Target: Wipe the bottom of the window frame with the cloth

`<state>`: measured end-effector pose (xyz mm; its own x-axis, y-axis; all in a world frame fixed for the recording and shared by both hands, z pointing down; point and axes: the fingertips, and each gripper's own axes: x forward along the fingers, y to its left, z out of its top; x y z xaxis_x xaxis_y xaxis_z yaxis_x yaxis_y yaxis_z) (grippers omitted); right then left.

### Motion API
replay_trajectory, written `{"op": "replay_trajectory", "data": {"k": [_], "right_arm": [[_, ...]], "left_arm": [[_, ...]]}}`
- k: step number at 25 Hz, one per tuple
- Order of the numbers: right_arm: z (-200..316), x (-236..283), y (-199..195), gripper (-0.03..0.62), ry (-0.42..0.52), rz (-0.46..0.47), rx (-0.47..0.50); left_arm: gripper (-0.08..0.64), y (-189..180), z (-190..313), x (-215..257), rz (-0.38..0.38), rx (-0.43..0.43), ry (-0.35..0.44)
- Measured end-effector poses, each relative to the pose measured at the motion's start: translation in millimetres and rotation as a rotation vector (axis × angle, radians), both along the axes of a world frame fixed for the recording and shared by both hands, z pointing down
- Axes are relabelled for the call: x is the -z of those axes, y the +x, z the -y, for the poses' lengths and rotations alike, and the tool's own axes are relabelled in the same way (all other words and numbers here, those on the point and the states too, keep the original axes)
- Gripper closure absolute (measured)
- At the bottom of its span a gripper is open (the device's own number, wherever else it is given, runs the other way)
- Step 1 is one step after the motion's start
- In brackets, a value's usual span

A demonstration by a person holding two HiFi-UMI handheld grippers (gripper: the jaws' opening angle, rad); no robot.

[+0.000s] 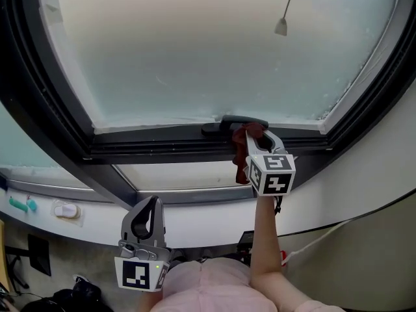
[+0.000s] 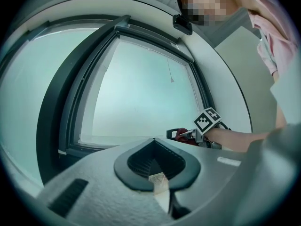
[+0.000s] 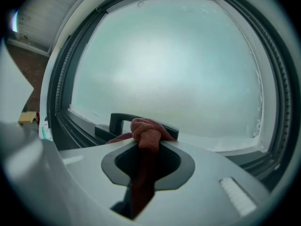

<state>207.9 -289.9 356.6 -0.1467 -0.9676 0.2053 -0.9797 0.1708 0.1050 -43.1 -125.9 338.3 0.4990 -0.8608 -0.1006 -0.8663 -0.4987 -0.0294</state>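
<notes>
A dark red cloth (image 1: 249, 136) is bunched at the tips of my right gripper (image 1: 255, 137), which is shut on it. The wad (image 3: 147, 133) sits against the dark bottom rail of the window frame (image 1: 162, 142), right beside the black window handle (image 1: 229, 123); a strip of cloth (image 3: 141, 178) trails back between the jaws. My left gripper (image 1: 145, 221) hangs low and apart from the frame, below the white sill, jaws together and holding nothing. In the left gripper view the right gripper (image 2: 197, 132) with its marker cube and the red cloth (image 2: 184, 136) appear at the frame's bottom.
Frosted glass (image 1: 214, 51) fills the window, with a pull cord weight (image 1: 281, 26) hanging before it. On the white sill (image 1: 195, 213) at left lie a teal item (image 1: 23, 205) and a white item (image 1: 65, 210). A white cable (image 1: 325, 236) runs lower right.
</notes>
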Motion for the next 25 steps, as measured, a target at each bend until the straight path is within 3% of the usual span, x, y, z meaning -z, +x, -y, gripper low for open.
{"op": "replay_trajectory", "data": {"k": [5, 12, 25], "right_arm": [[-1, -1, 6, 0.528, -0.016, 0.004, 0.060], [-5, -1, 32, 0.528, -0.003, -0.027, 0.067], [-7, -2, 148, 0.526, -0.006, 0.017, -0.132]], "left_arm": [[0.565, 26, 3, 4, 0.003, -0.008, 0.016], [0.565, 50, 7, 1, 0.002, -0.010, 0.012], [0.565, 86, 10, -3, 0.017, -0.066, -0.004]]}}
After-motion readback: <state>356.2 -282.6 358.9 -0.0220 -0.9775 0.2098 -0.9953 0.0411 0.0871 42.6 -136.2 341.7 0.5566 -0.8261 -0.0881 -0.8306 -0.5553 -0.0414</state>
